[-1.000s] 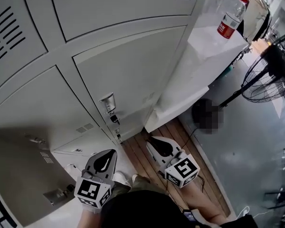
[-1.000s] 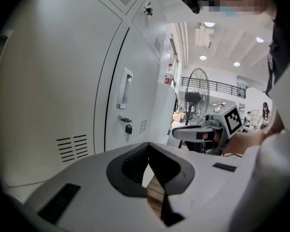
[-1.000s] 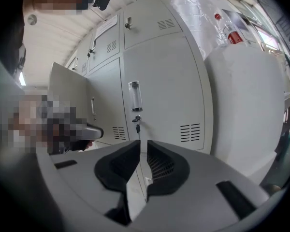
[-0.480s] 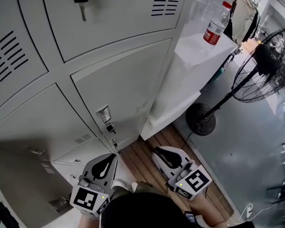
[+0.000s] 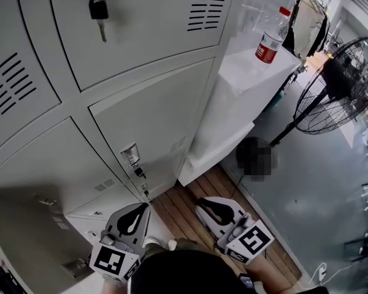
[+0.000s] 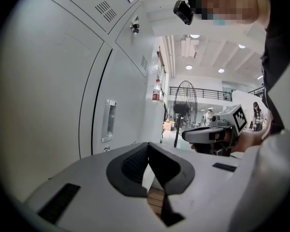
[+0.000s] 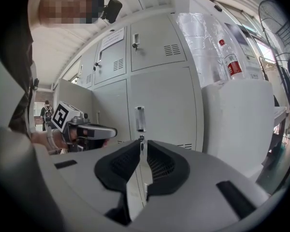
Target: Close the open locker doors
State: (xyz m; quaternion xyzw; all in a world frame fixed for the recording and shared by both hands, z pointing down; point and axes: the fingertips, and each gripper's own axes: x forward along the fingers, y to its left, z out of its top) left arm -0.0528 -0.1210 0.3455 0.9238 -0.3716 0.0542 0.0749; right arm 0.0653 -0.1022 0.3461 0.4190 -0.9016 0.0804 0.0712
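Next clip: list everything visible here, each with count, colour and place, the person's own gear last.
lockers: one bank, grey, across the left and top of the head view
open door: one, grey, swung out at lower left
key: one, black head, hanging from an upper door's lock
cabinet: one, white, right of the lockers
bottle: one, clear with red label and cap, upright on the cabinet
fan: one, black, standing on the grey floor at right
planks: brown strip at the lockers' foot
left gripper: one, pale grey, shut, empty
right gripper: one, pale grey, shut, empty
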